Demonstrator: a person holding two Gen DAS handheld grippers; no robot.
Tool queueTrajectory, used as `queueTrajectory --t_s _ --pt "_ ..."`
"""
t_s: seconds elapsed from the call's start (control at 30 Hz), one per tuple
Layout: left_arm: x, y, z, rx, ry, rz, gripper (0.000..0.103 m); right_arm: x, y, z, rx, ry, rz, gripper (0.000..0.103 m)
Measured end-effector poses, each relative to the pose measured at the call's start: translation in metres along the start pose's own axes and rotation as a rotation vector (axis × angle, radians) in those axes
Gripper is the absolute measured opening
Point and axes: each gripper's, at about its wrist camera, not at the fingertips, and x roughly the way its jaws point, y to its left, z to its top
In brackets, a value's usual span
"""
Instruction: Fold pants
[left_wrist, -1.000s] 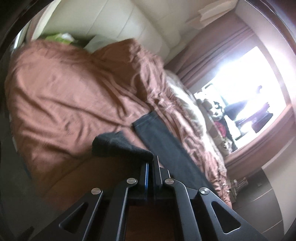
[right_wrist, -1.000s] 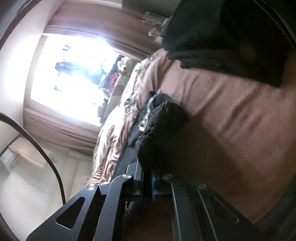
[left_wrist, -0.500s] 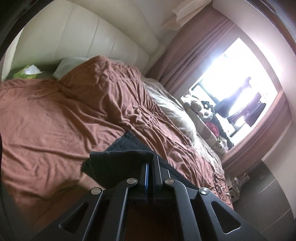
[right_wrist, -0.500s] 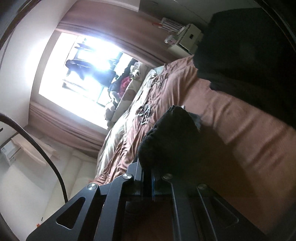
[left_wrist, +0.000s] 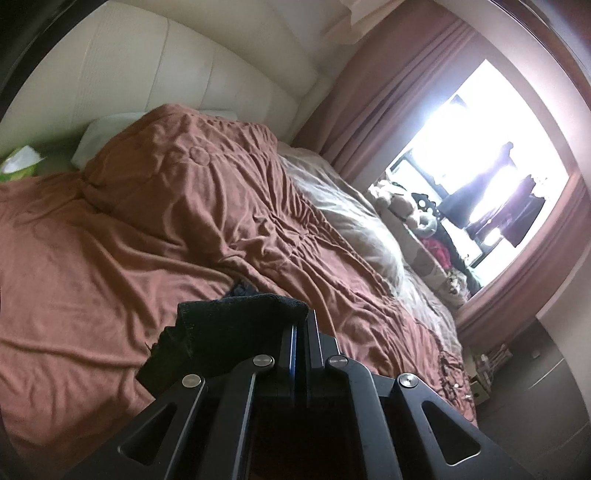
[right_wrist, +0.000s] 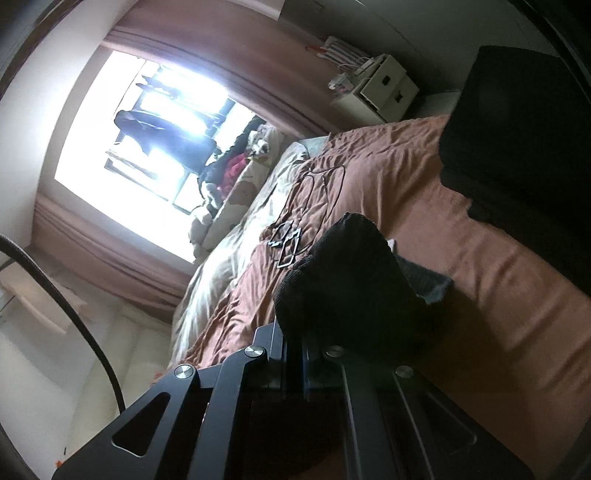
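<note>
The dark pants (left_wrist: 229, 325) are bunched over the tips of my left gripper (left_wrist: 301, 321), which is shut on the fabric above the brown bedspread (left_wrist: 110, 258). In the right wrist view my right gripper (right_wrist: 293, 343) is shut on another bunched part of the dark pants (right_wrist: 343, 273), held above the bedspread (right_wrist: 498, 266). A grey inner edge of the fabric (right_wrist: 424, 277) hangs to the right. The rest of the pants is hidden behind the grippers.
A white padded headboard (left_wrist: 166, 74) and pillow (left_wrist: 107, 129) stand at the bed's far end. A bright window with curtains (left_wrist: 480, 147), stuffed toys (left_wrist: 410, 210), a dark folded pile (right_wrist: 517, 147), a hanger (right_wrist: 288, 240) and white boxes (right_wrist: 384, 88) show around the bed.
Both grippers have lifted and swung with the pants. The long leg that lay flat on the bed in the left view a second ago is now drawn up under the gripper.
</note>
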Motion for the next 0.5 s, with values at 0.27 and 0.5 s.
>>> queueTrajectory --t_s 0.27,0.5 --pt "0.069 -0.004 0.013 0.008 0.057 0.049 0.003 0.059 0.041 0.019 -0.046 0.025 -0.078 0.002" --pt "0.134 -0.007 0.014 0.035 0.120 0.103 0.003 0.110 0.063 0.031 -0.067 0.043 -0.142 0.002"
